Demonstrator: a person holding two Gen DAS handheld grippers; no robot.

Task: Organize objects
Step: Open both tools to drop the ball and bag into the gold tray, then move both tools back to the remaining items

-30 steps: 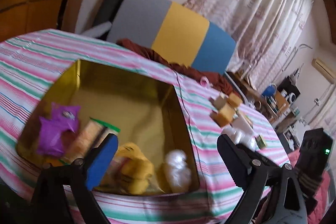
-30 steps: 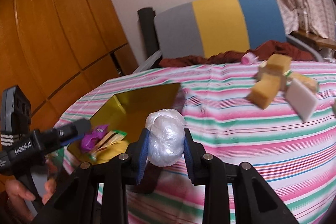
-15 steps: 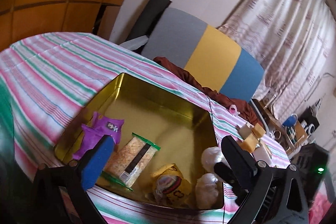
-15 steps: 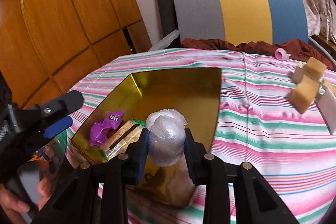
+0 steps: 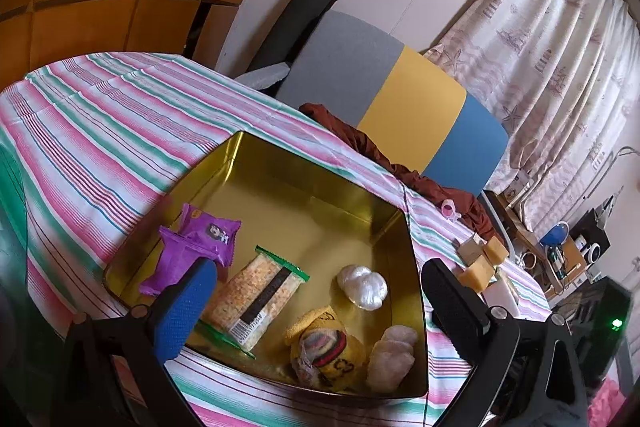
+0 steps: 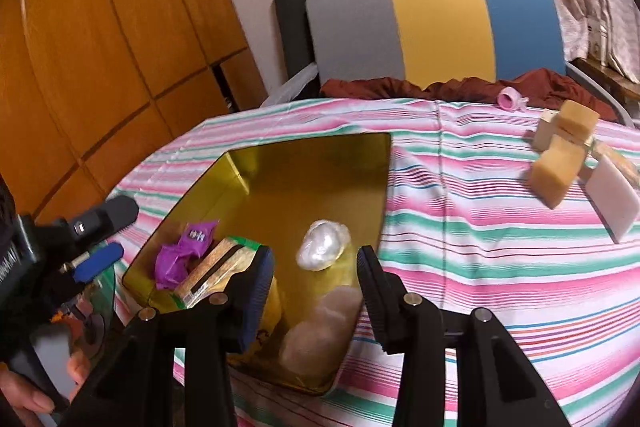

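Note:
A gold tin box (image 5: 280, 183) (image 6: 304, 163) lies on the striped tablecloth. In it are a purple snack packet (image 5: 196, 247) (image 6: 180, 255), a cracker pack (image 5: 256, 295) (image 6: 212, 271), a yellow packet (image 5: 324, 347) and two white plastic-wrapped balls (image 5: 362, 287) (image 5: 390, 357). My right gripper (image 6: 316, 291) hovers over the box's near right corner. Its jaws are opening and the wrapped ball (image 6: 322, 245) lies loose on the box floor beyond them. My left gripper (image 5: 316, 311) stands wide open above the box's near edge with nothing between its fingers.
Yellow sponge blocks (image 6: 560, 163) (image 5: 480, 263) and a white block (image 6: 612, 197) lie on the cloth at the right. A small pink item (image 6: 510, 99) sits near the far edge. Behind the table stands a grey, yellow and blue chair (image 6: 436, 23) with brown cloth.
My right gripper moved over the box and let go of the wrapped ball, which now lies inside. My left gripper opened a little wider and shifted, showing more of the box.

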